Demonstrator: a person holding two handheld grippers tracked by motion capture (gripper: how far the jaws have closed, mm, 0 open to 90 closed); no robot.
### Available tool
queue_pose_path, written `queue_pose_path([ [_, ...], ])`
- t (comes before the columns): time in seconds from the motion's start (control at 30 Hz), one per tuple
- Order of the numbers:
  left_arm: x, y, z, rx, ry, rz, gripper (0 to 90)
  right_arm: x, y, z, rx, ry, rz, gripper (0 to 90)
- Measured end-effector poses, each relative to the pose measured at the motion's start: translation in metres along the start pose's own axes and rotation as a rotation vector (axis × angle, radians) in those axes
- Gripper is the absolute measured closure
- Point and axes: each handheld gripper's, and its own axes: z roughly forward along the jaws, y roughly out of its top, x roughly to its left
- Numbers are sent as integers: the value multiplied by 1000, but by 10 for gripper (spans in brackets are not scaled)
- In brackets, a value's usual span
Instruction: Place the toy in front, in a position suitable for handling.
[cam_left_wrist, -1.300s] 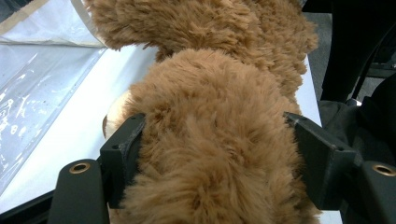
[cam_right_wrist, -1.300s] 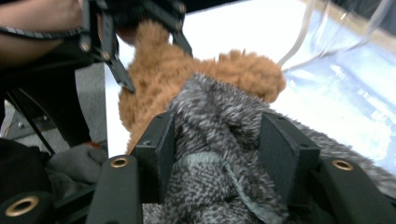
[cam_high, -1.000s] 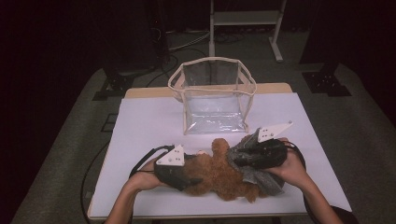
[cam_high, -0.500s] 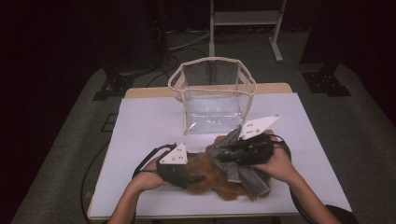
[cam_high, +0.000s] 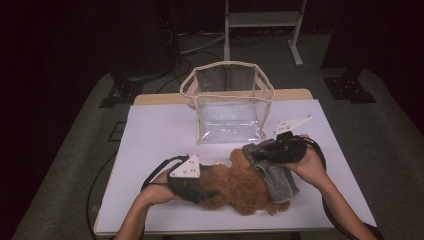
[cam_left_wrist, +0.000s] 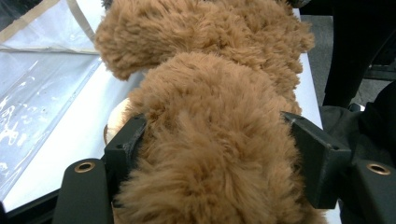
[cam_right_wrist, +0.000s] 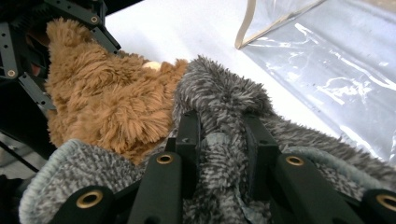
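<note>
The brown teddy bear (cam_high: 240, 185) lies near the front of the white table (cam_high: 160, 130), just in front of the clear bag (cam_high: 227, 102), with the left gripper (cam_left_wrist: 215, 154) clamped around its fluffy body same as before. The right gripper (cam_right_wrist: 219, 135) has just been closing and now pinches a fold of the grey fuzzy garment (cam_right_wrist: 224, 98) on the bear, and since a second ago that hand has slid back toward the right. No brand, label or writing I can read anywhere.
</note>
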Motion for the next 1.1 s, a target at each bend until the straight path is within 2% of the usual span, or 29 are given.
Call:
queue_pose_path([
  [0.1,0,0,0,1,-5,1,295,2,-1,4,-8,30,7,709],
  [0.27,1,-2,-1,-3,-10,-3,297,14,2,11,-43,140,-2,708],
  [0.37,1,-3,-1,-5,-9,-6,298,21,4,12,-45,154,-28,707],
  [0.43,1,-3,-1,-4,-6,-9,299,22,2,12,-35,140,-31,706],
  [0.6,3,-3,-1,-10,2,-32,291,7,-7,1,-43,80,3,706],
  [0.67,4,-4,-1,-22,1,-44,291,3,-11,-5,-50,74,17,705],
  [0.87,6,-5,-3,-18,2,-58,293,-6,-27,-25,-71,36,48,701],
  [1.0,6,-4,-3,-16,4,-59,293,-12,-43,-41,-88,7,87,700],
  [1.1,6,-4,-3,-13,7,-57,291,-12,-51,-47,-95,5,101,700],
])
